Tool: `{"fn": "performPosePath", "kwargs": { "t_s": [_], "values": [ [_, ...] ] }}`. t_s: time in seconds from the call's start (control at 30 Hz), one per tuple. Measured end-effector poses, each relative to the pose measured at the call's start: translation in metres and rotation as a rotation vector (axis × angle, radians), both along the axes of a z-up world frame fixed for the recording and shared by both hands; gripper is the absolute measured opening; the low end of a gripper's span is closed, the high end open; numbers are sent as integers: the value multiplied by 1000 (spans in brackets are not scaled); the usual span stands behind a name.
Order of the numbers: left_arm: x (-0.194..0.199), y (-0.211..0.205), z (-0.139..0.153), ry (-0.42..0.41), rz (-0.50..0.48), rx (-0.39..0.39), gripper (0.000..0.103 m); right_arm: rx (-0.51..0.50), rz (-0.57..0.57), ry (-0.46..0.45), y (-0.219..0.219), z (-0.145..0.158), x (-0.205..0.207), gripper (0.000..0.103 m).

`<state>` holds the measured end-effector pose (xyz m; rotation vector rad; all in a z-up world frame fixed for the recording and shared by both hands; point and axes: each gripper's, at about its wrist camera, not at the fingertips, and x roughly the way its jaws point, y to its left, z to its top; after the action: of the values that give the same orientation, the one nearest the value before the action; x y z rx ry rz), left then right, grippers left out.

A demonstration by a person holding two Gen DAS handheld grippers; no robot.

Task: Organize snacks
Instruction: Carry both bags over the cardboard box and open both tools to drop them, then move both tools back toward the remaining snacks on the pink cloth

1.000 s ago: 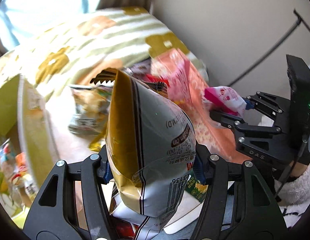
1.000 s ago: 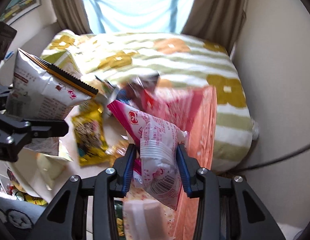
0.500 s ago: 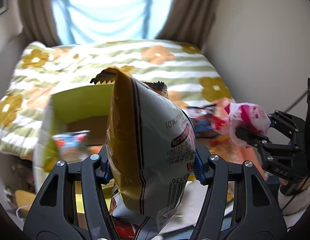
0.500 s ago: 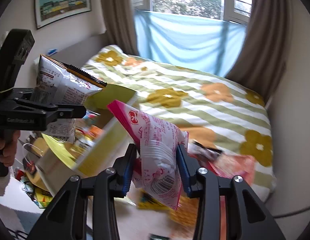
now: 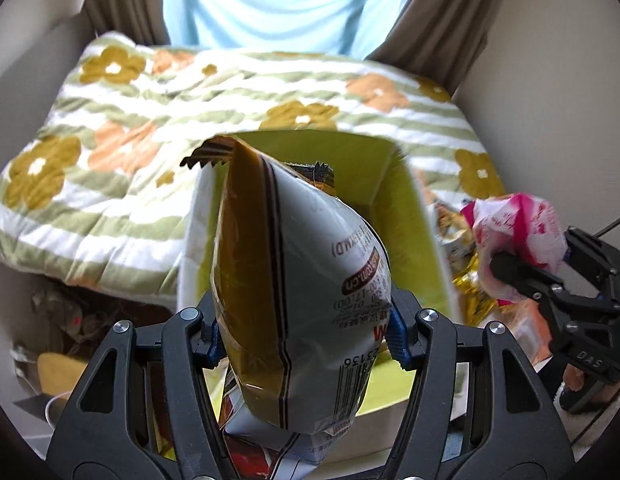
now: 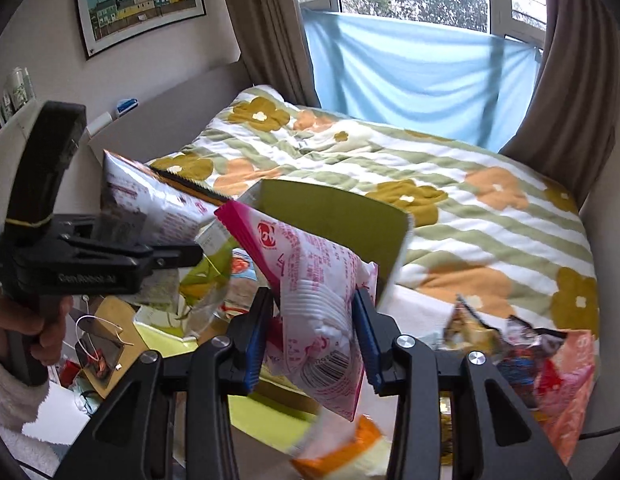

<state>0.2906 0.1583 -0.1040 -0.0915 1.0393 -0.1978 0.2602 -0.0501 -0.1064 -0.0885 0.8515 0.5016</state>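
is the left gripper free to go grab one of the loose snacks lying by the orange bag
Probably not yet. The left gripper is shut on the silver chip bag, so its jaws are full. The loose snacks also lie beyond the green box, on the right gripper side.

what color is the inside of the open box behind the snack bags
Lime green inside the box, with a white outer wall; clearest in the left wrist view.

Left gripper [image 5: 306, 328] raised, fingers clamped on white-and-gold bag [image 5: 294, 300]. Right gripper [image 6: 314, 336] level beside it, fingers pinching pink-and-white packet [image 6: 314, 292]. Left hand [image 6: 34, 324] grips handle.
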Motion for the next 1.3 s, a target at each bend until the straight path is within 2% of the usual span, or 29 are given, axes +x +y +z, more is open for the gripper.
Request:
{"fn": "performPosePath", "kwargs": {
  "t_s": [0.13, 0.3, 0.37, 0.4, 0.43, 0.63, 0.8, 1.0, 1.03, 1.1, 1.13, 1.3],
  "values": [
    [13, 12, -32, 72, -39, -19, 57, -3, -33, 32, 21, -14, 10, 37],
    [25, 8, -53, 124, -77, 4, 60, 8, -87, 90, 37, -32, 20, 37],
    [33, 10, -60, 141, -77, 4, 75, -1, -98, 102, 41, -35, 23, 37],
    [36, 10, -64, 155, -77, 5, 97, -5, -104, 108, 41, -38, 26, 37],
    [37, 10, -65, 155, -75, 9, 103, -8, -109, 115, 41, -39, 29, 37],
    [28, 23, -64, 142, -38, 36, 103, -17, -113, 140, 41, -48, 41, 37],
    [22, 34, -60, 116, -15, 3, 103, -20, -113, 156, 44, -50, 53, 37],
    [25, 37, -55, 91, 2, 29, 103, -20, -118, 158, 48, -49, 68, 40],
    [25, 37, -54, 88, 4, 29, 103, -11, -121, 148, 48, -48, 68, 42],
    [25, 37, -52, 85, 5, 33, 103, 1, -126, 125, 47, -45, 67, 71],
    [25, 37, -52, 85, 3, 35, 103, -1, -122, 125, 48, -45, 66, 76],
    [19, 36, -50, 74, -6, 36, 103, 8, -143, 132, 42, -44, 51, 77]
  ]
}}
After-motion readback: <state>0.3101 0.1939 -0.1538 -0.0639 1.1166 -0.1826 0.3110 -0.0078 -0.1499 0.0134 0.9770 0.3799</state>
